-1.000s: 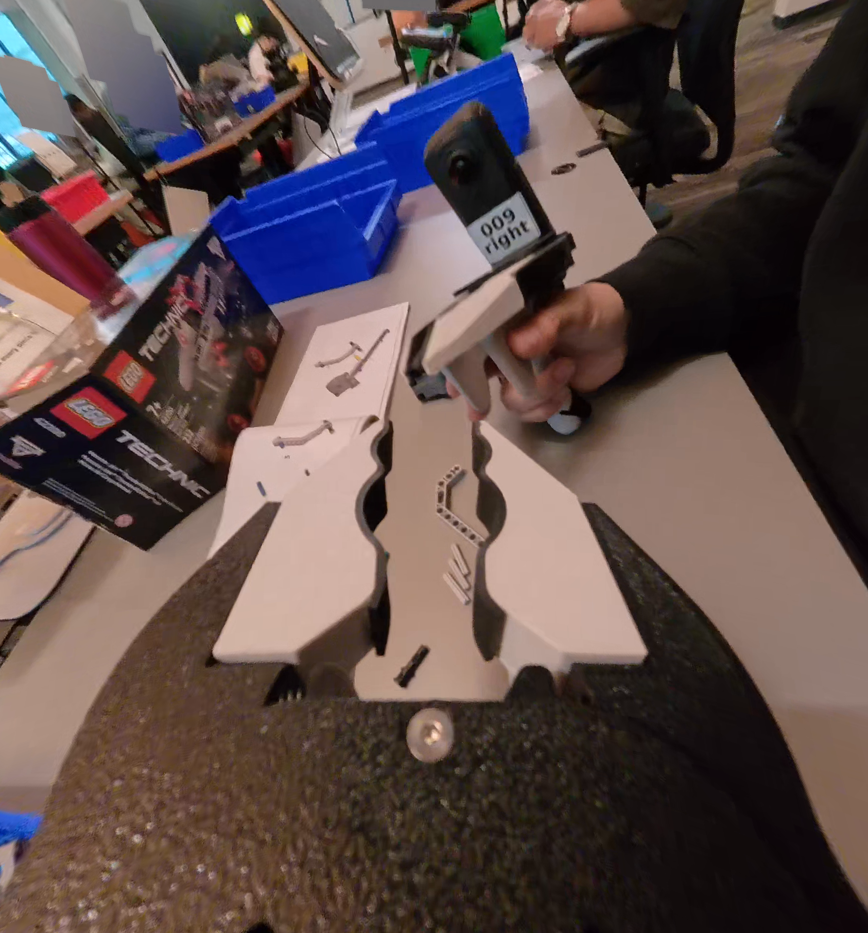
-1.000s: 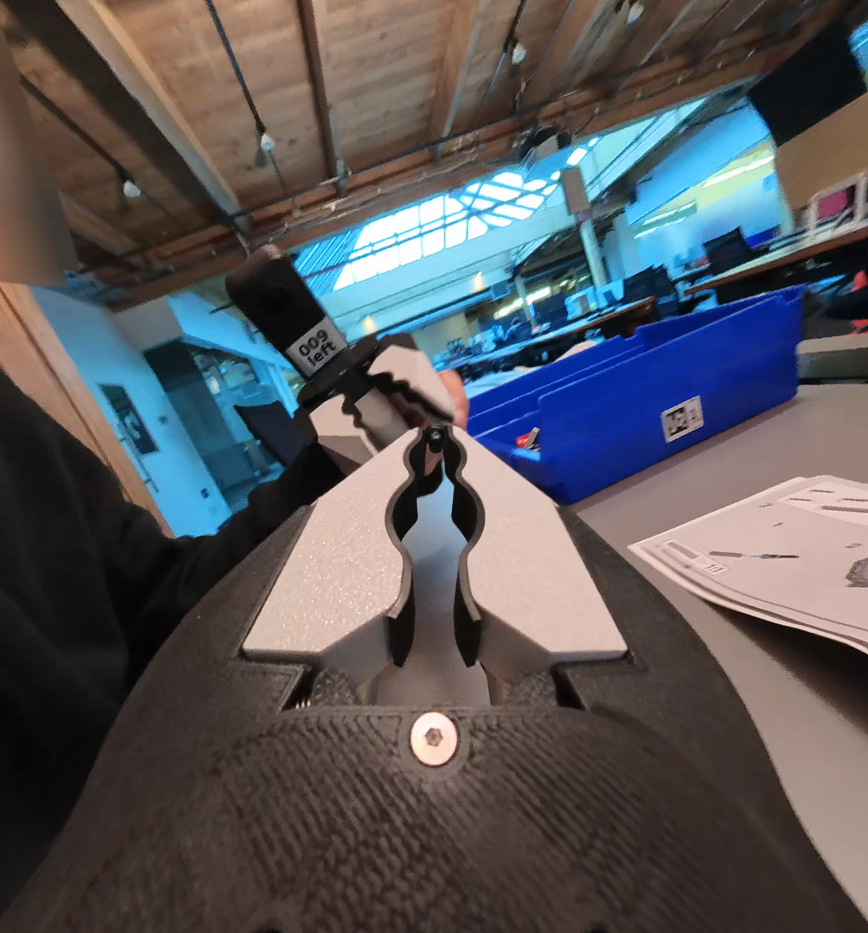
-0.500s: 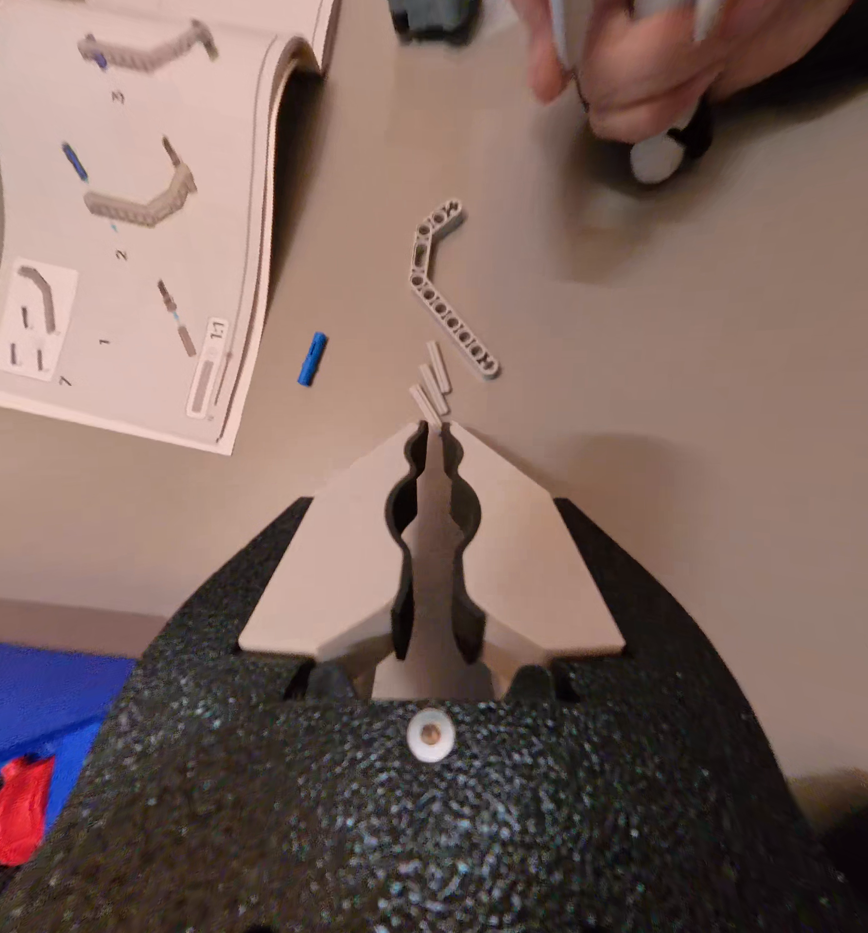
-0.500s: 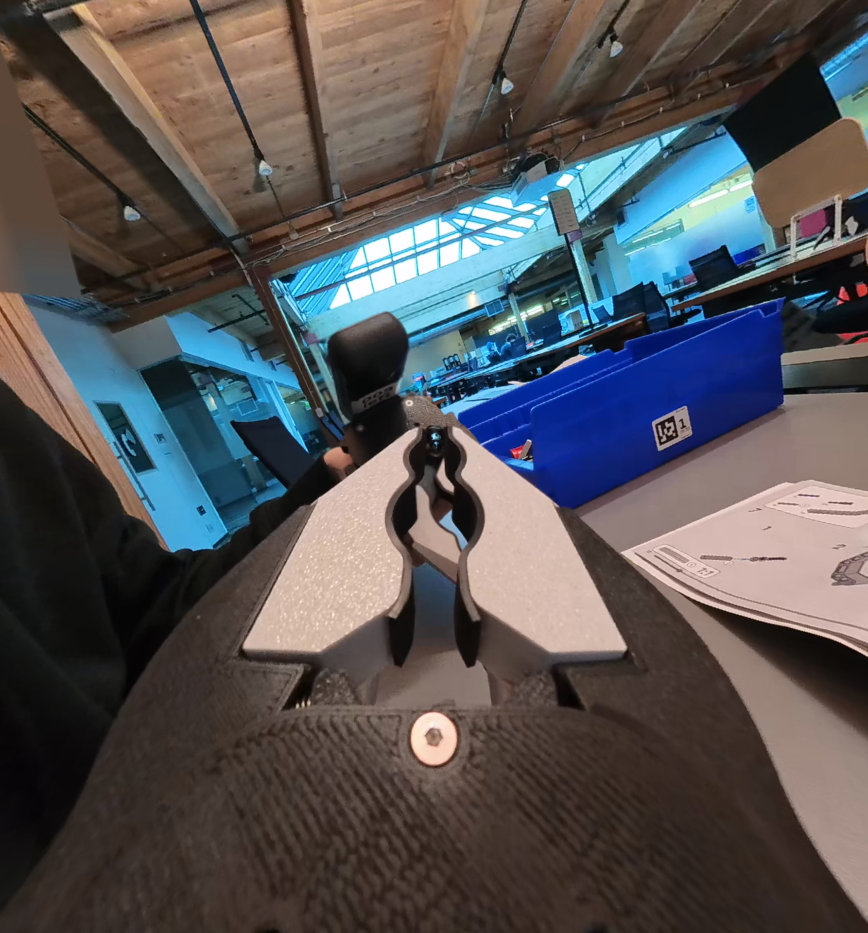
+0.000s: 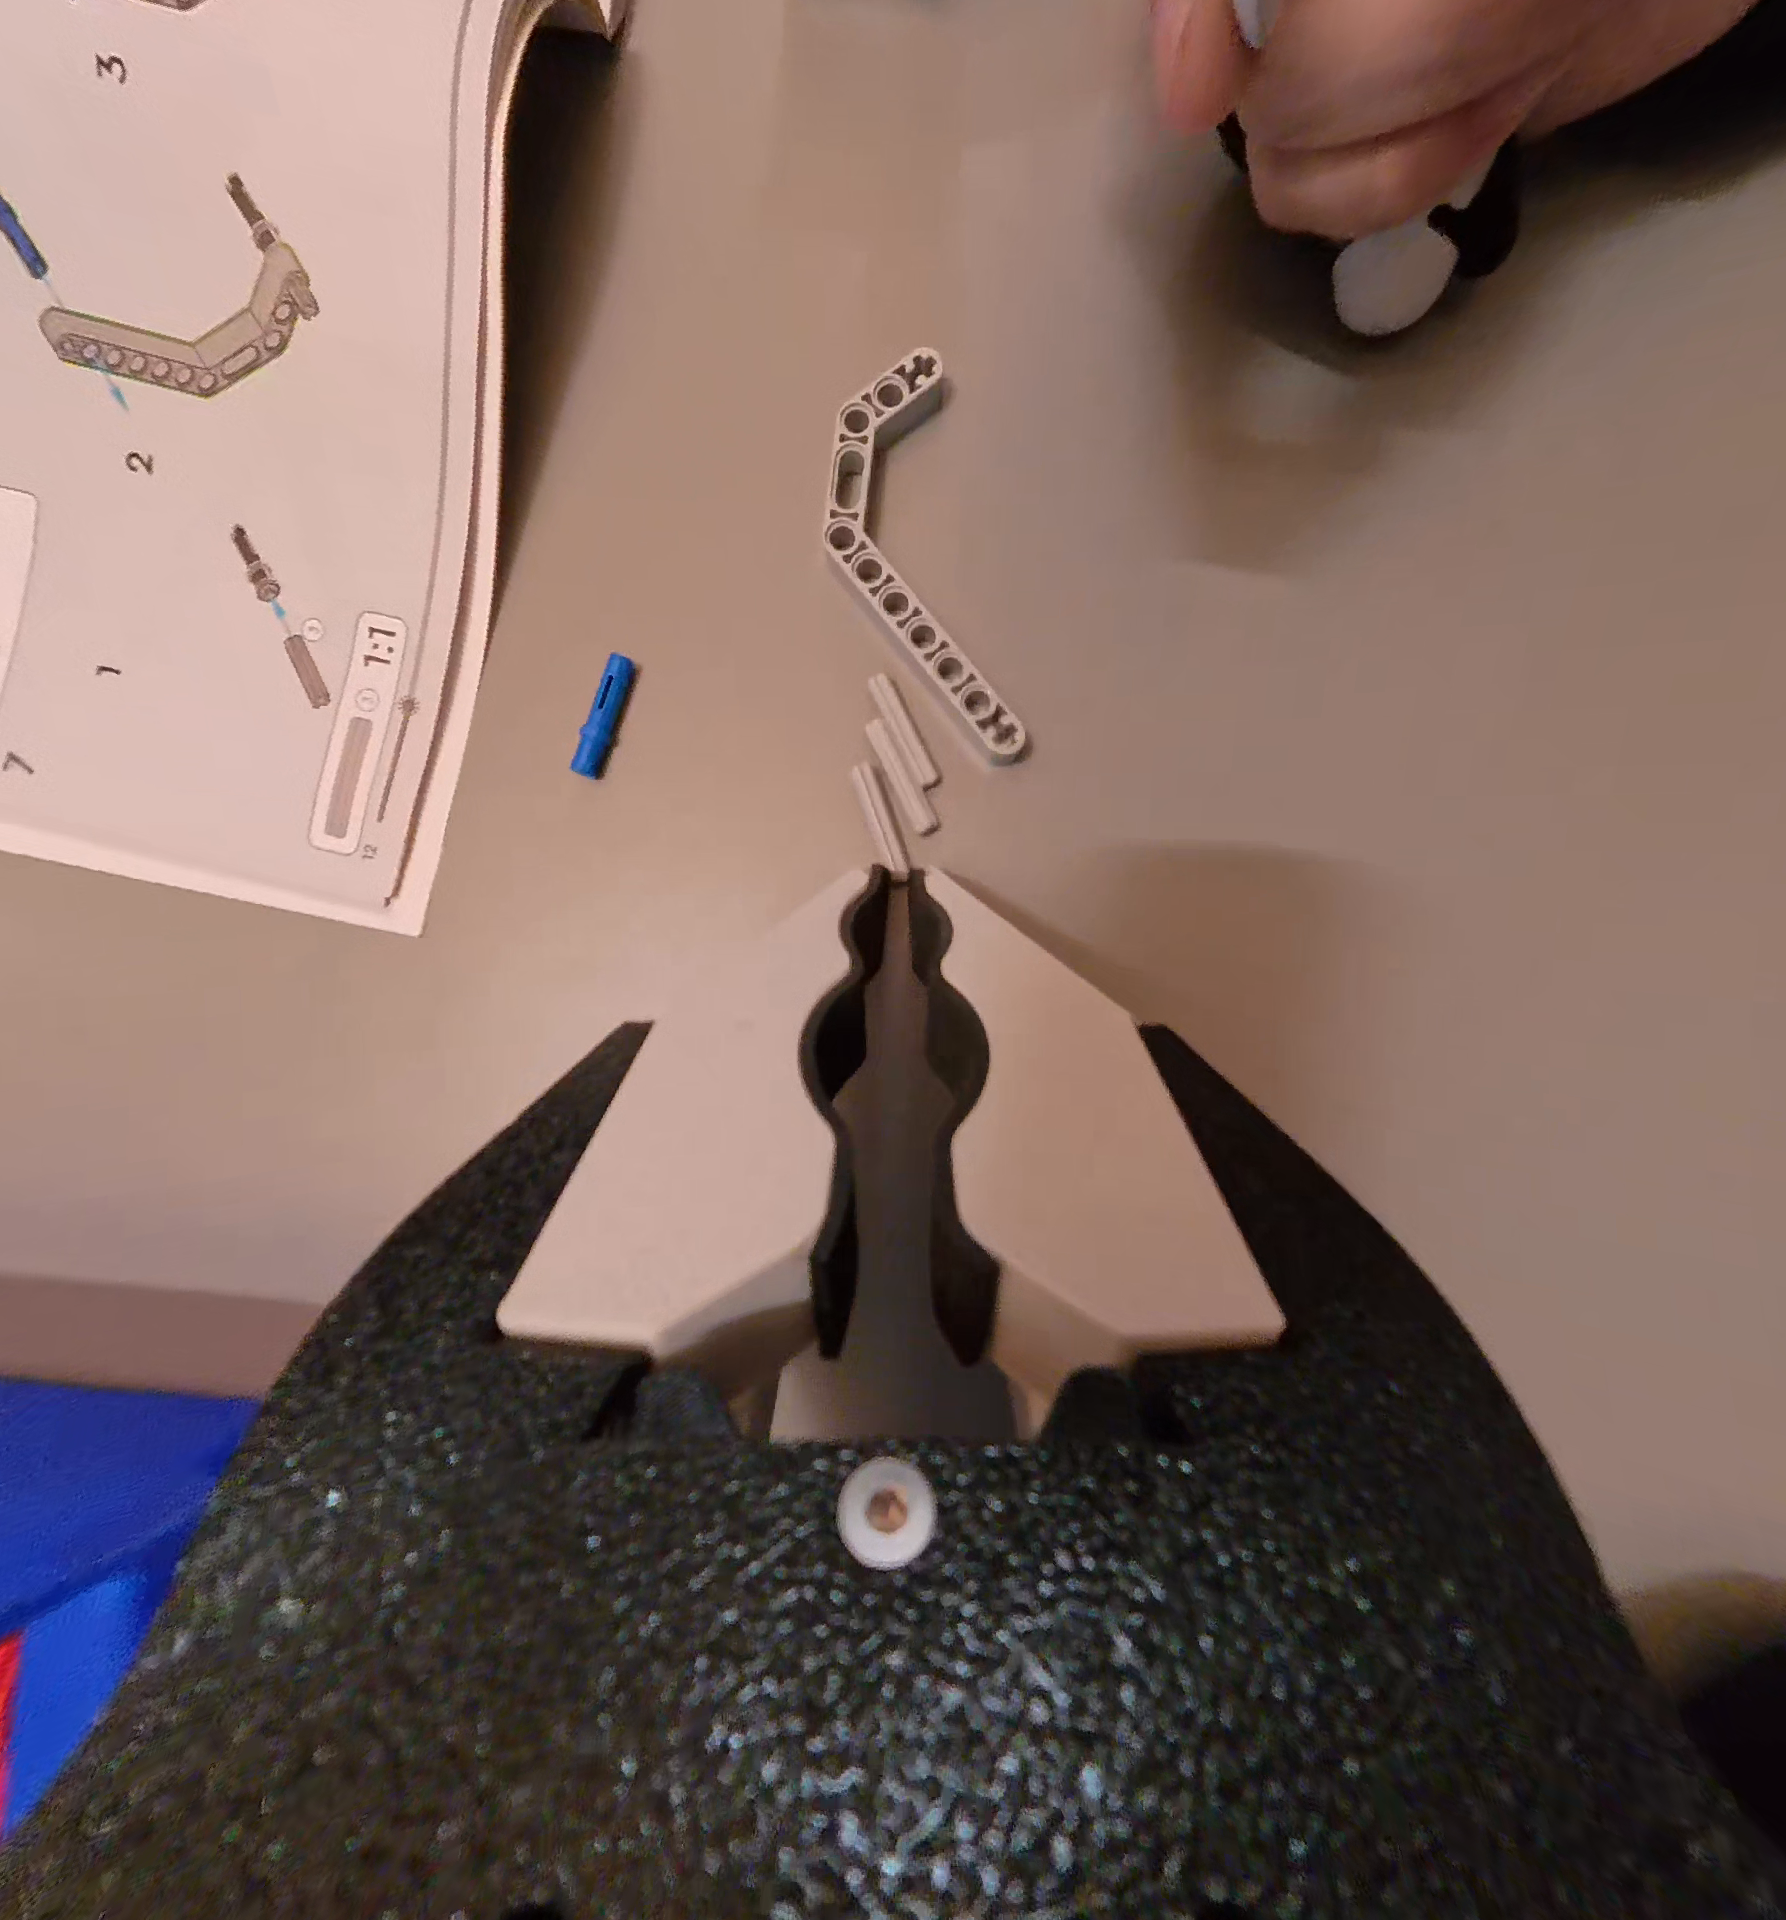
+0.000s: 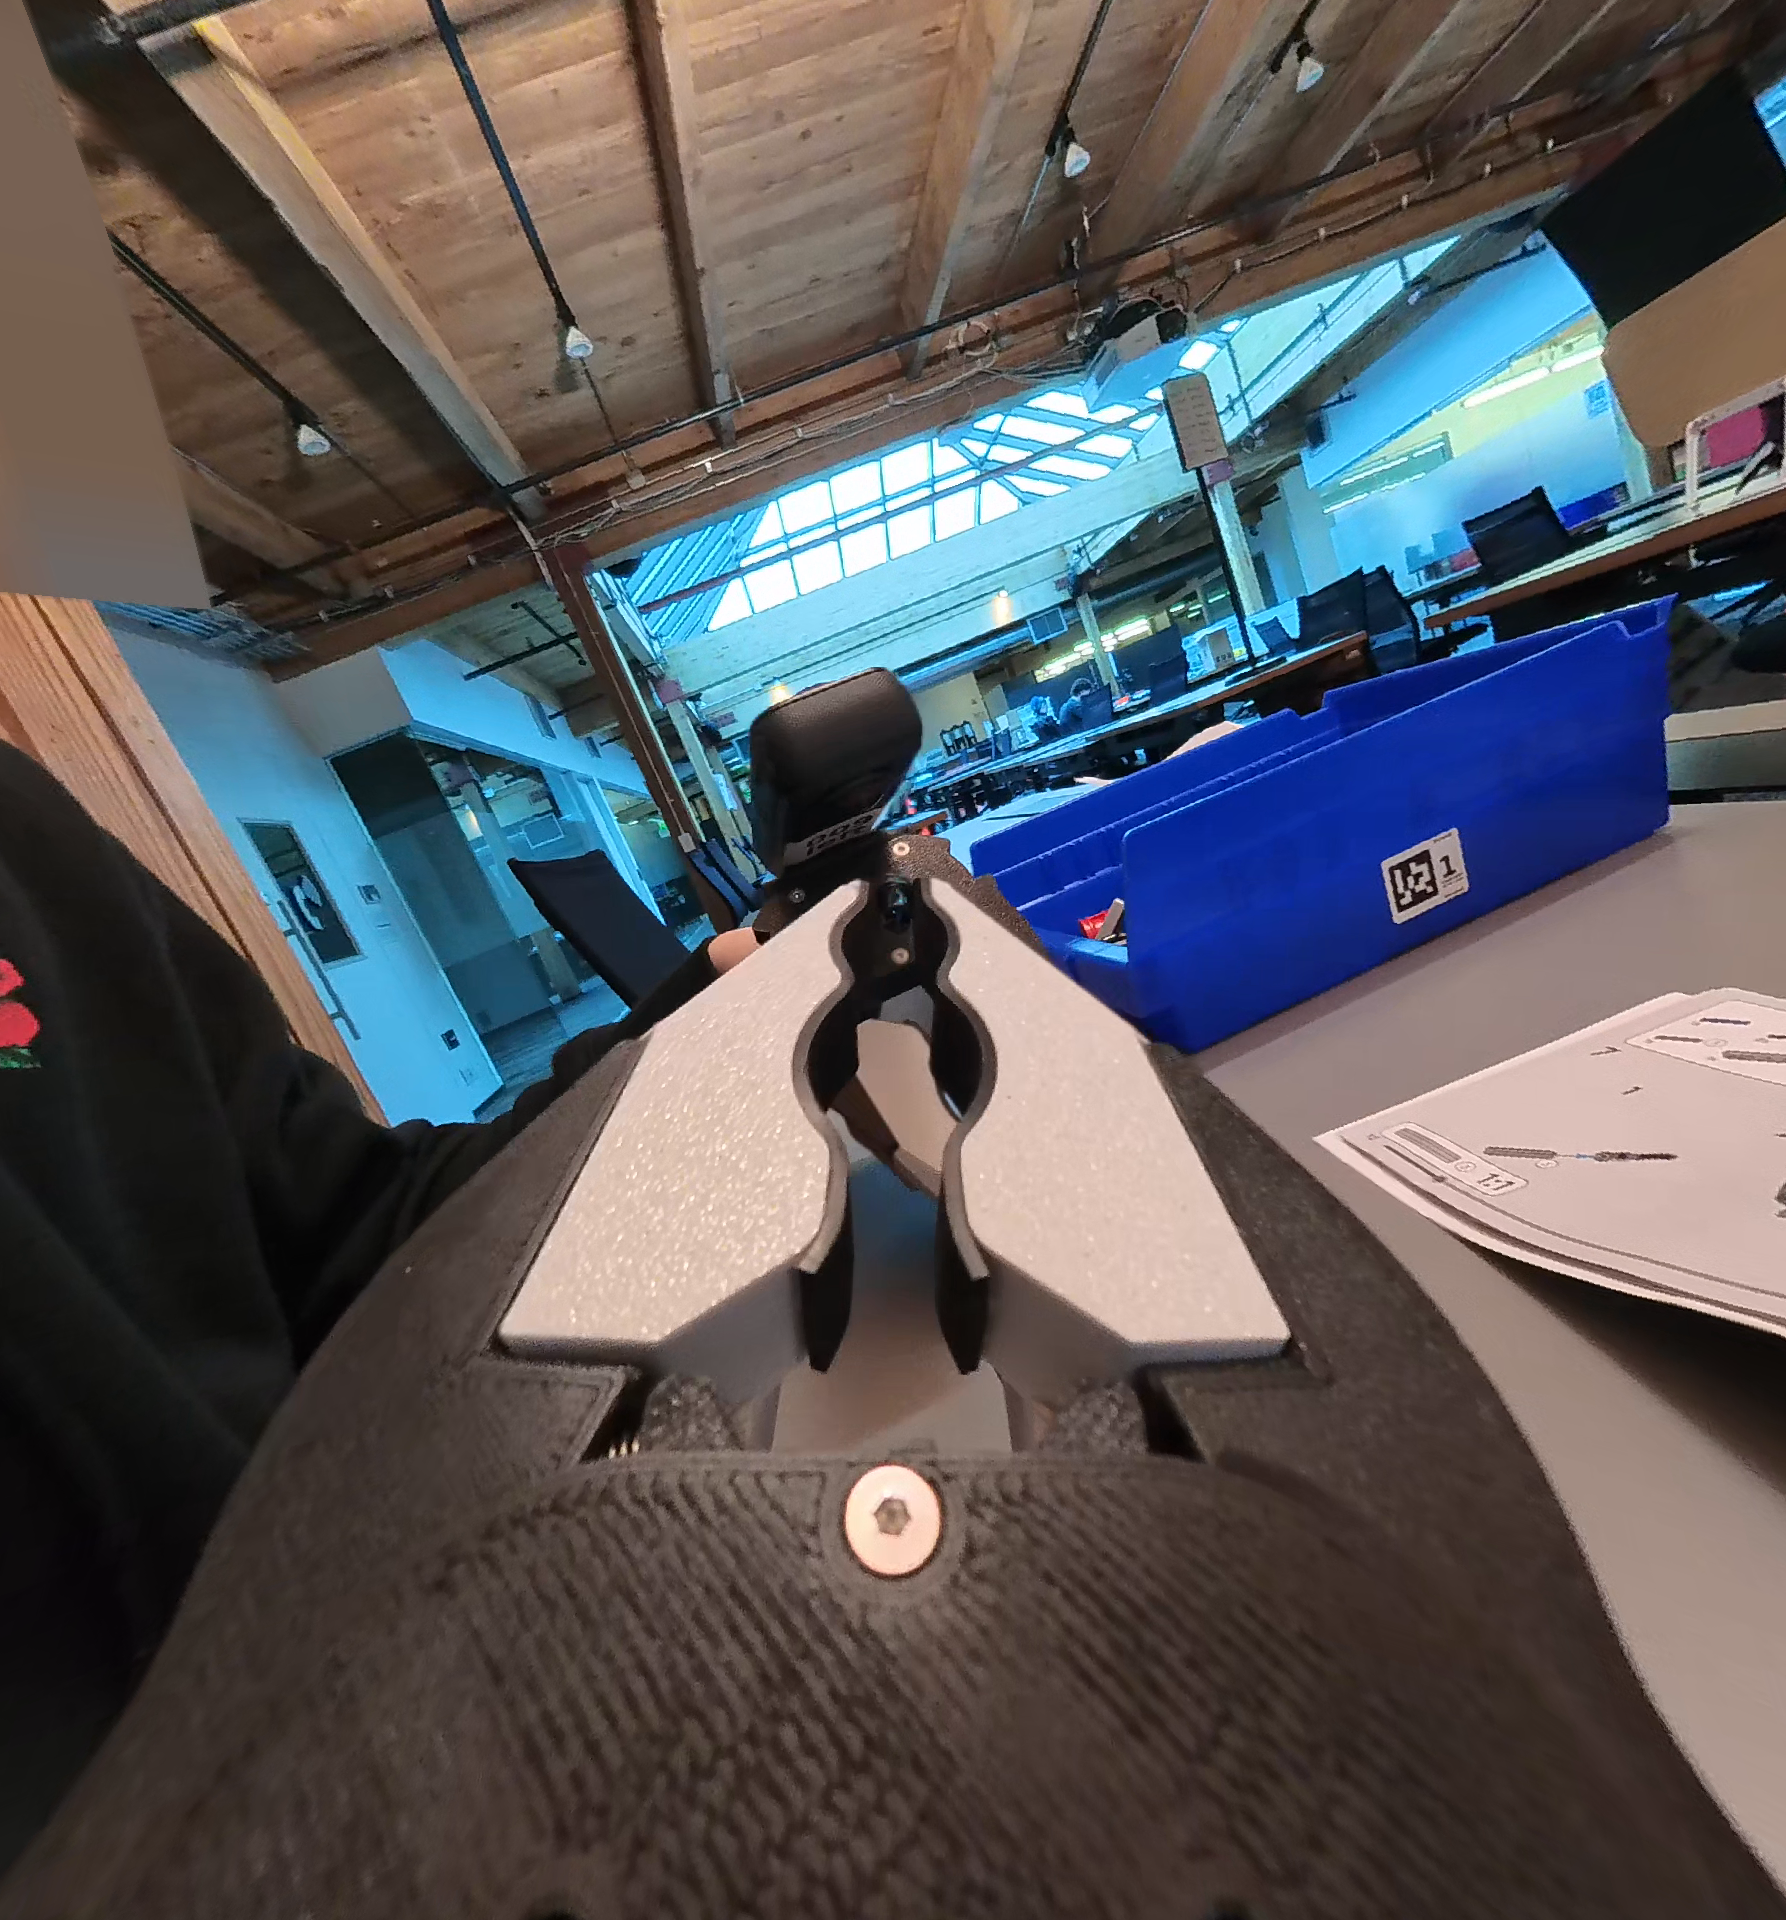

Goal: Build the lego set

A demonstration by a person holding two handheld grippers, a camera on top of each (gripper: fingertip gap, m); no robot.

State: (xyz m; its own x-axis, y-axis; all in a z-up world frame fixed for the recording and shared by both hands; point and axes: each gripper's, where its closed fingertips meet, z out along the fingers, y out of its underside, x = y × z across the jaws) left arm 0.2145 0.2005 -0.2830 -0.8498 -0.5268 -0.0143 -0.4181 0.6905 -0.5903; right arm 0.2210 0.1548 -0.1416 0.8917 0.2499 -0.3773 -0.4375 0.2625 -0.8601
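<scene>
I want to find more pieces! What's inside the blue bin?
In the right wrist view, the blue bin shows only a small red and grey bit by its near corner. Its tall walls hide everything else inside.

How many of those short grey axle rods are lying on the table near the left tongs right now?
3, side by side on the table, left of the bent grey beam: the nearest reaches the left tongs tips, its end hidden; then the middle and farthest.
</scene>
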